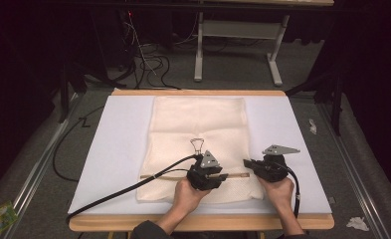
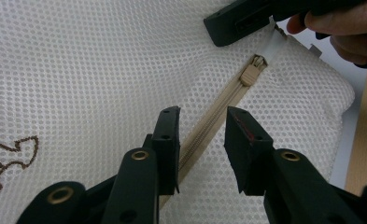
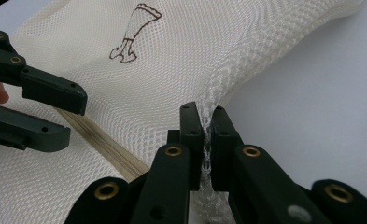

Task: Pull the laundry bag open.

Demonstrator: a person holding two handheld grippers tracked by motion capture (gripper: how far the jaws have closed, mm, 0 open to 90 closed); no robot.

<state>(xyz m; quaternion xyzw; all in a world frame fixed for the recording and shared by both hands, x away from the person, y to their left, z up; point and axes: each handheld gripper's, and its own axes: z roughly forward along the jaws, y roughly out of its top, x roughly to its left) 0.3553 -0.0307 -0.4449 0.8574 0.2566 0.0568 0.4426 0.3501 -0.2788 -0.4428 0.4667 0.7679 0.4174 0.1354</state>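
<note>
A cream mesh laundry bag (image 1: pixel 198 124) lies flat on a white sheet (image 1: pixel 118 149). It carries a small brown embroidered motif (image 3: pixel 132 32). A beige zipper (image 2: pixel 209 123) runs across the bag's near end, and its pull (image 2: pixel 250 73) sits close to the right-hand end. My left gripper (image 2: pixel 202 116) is open, with a jaw on either side of the zipper tape and the pads not touching it. My right gripper (image 3: pixel 206 114) is shut on a pinched fold of mesh at the bag's right corner, just beyond the pull. In the high view the left gripper (image 1: pixel 218 177) and right gripper (image 1: pixel 247 163) are close together.
The sheet covers a wooden table whose front edge (image 1: pixel 198 222) is near my forearms. The left gripper's black cable (image 1: pixel 123 191) trails left across the sheet and off the table. Beyond the table are floor cables (image 1: pixel 153 64) and a grey table frame (image 1: pixel 238 30).
</note>
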